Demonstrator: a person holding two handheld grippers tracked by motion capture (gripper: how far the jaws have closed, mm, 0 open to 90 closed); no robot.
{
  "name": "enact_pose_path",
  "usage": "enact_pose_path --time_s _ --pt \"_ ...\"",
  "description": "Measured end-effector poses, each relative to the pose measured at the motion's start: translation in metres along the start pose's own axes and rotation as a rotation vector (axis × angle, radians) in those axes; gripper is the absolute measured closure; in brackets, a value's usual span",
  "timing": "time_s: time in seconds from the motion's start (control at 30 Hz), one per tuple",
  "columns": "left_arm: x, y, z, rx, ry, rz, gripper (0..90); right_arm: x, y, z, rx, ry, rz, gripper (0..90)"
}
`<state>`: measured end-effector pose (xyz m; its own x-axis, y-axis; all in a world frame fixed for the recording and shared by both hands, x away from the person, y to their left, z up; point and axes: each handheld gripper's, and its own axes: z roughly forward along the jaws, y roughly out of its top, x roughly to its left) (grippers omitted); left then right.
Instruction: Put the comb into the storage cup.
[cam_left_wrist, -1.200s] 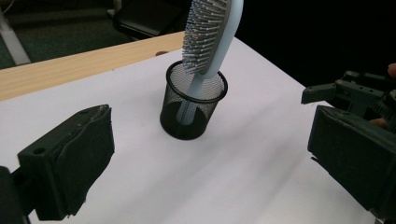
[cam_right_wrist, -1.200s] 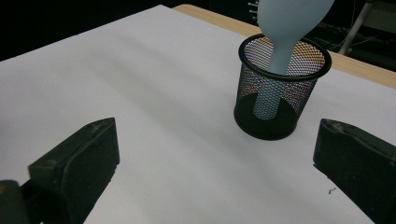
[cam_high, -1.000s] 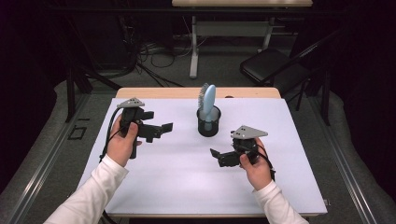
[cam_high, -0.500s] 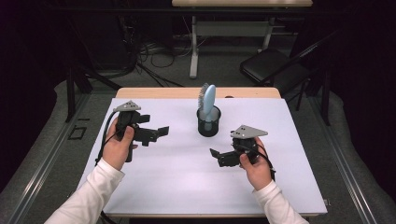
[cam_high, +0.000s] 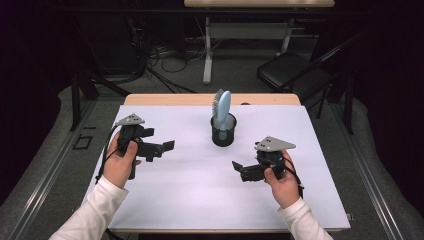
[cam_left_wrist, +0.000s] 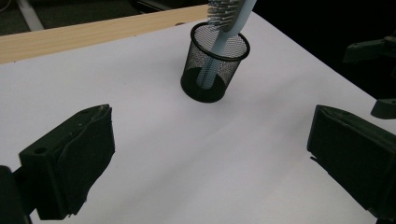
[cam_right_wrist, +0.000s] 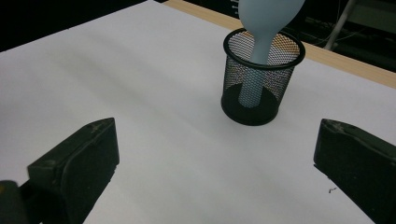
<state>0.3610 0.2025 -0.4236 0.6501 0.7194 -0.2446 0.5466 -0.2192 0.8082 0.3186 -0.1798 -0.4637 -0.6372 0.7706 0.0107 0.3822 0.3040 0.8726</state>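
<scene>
While a person's two hands rest at either side of the white counter (cam_high: 200, 200), a black mesh cup (cam_high: 223, 131) stands upright near its far middle, well apart from both. Its wooden far edge shows behind the cup. The left gripper (cam_high: 168, 146), held just above the sheet at the left, points toward the cup with its jaws spread wide and nothing between them. The right gripper (cam_high: 236, 165), nearer the person, is likewise released and empty. A pale blue hairbrush (cam_high: 221, 106) stands handle-down inside the cup, its bristled head rising above the rim.
</scene>
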Motion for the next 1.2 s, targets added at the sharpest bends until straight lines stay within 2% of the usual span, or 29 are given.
enact_pose_path --time_s 0.33,0.47,0.8,0.93,1.2 --pt "0.005 -0.027 -0.003 -0.008 0.021 -0.014 1.1 -0.003 -0.012 -0.012 0.016 -0.028 0.005 0.0" --pt "0.005 -0.036 -0.003 -0.004 0.032 0.007 1.2 -0.006 -0.019 -0.016 0.019 -0.043 0.019 0.0" --pt "0.013 -0.056 -0.005 -0.041 0.022 -0.051 1.7 -0.011 -0.035 -0.023 0.025 -0.066 0.048 0.0" --pt "0.015 -0.063 -0.001 -0.038 0.017 -0.066 1.8 -0.012 -0.04 -0.024 0.021 -0.075 0.057 0.1" --pt "0.016 -0.072 0.003 -0.042 0.029 -0.039 1.8 -0.013 -0.048 -0.024 0.013 -0.089 0.062 0.7"
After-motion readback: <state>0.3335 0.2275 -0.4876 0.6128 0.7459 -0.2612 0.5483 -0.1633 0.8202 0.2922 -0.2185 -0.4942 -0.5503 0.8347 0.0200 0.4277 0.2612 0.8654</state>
